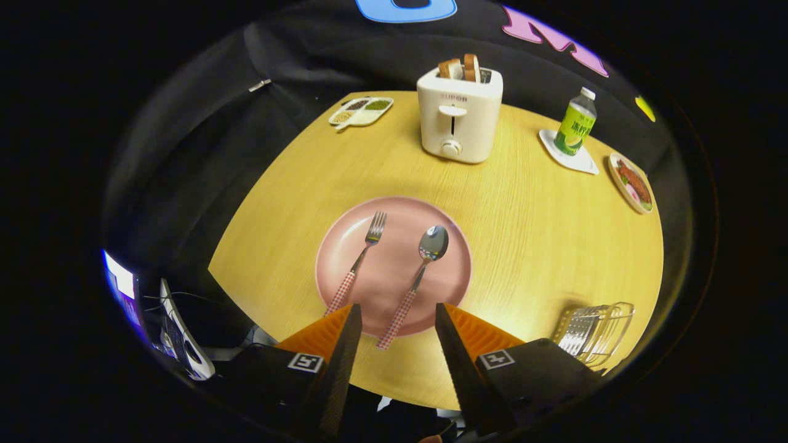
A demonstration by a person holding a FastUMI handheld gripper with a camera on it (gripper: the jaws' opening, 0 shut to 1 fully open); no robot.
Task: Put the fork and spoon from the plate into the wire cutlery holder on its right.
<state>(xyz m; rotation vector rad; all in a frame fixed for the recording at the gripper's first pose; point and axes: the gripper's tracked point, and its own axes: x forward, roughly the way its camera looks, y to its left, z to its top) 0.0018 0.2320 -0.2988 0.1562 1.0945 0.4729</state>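
Gripper [397, 311] is spread wide, holding nothing, hovering over the near edge of the pink plate [449, 271]; both fingers are clear of the cutlery. The plate sits on the round wooden table [535, 240], and everything below is placed relative to it. Fork [359, 261] lies on the plate's left half, tines pointing away from the gripper, checked handle end near the left finger's tip. Spoon [417, 277] lies on the plate's right half, bowl away from the gripper; its checked handle runs past the plate's near rim onto the table, ending in the gap between the two fingers. Fork and spoon are apart, roughly parallel, both angled slightly. Wire cutlery holder [596, 332] stands on the table to the right of the plate, well apart from it, just beyond the right finger; can't tell its contents from here. Behind the plate: white toaster [458, 117] with bread slices [462, 67] sticking out. Behind-left of the plate: small divided tray [361, 111]. Behind-right: green-labelled bottle [575, 126] on a white coaster [569, 157], and further right a small dish of food [631, 183] near the table edge.
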